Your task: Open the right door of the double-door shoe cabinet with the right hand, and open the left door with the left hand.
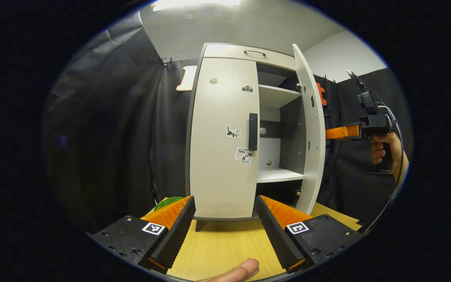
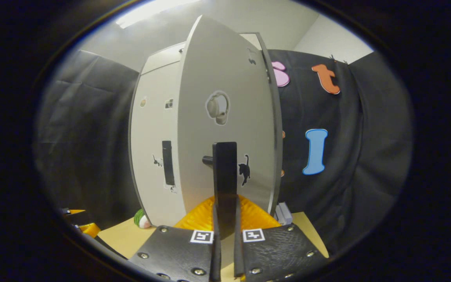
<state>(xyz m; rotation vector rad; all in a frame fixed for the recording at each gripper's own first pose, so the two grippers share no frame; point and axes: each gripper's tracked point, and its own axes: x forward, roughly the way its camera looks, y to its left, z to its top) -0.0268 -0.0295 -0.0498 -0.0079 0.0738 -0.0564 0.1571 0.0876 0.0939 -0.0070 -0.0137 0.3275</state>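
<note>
The white shoe cabinet [image 1: 249,53] stands on the table. Its left door [image 1: 219,137] is closed, with a black vertical handle [image 1: 253,132] at its inner edge. My left gripper [image 1: 225,199] is open low in front of that door, apart from the handle. The right door [image 1: 311,129] is swung out, baring the shelves [image 1: 278,96]. In the right gripper view the right door [image 2: 225,86] faces me and its black handle [image 2: 224,176] runs down between the fingers of my right gripper [image 2: 225,219], which is shut on it. The right gripper [image 1: 329,133] also shows behind the open door's edge.
The wooden table [image 1: 217,246] carries the cabinet. A green object [image 1: 168,202] lies at the cabinet's left foot. A hand [image 1: 384,150] holds the right gripper, with a cable hanging from it. A fingertip [image 1: 237,272] shows at the bottom edge. A small white box [image 2: 284,213] sits right of the cabinet.
</note>
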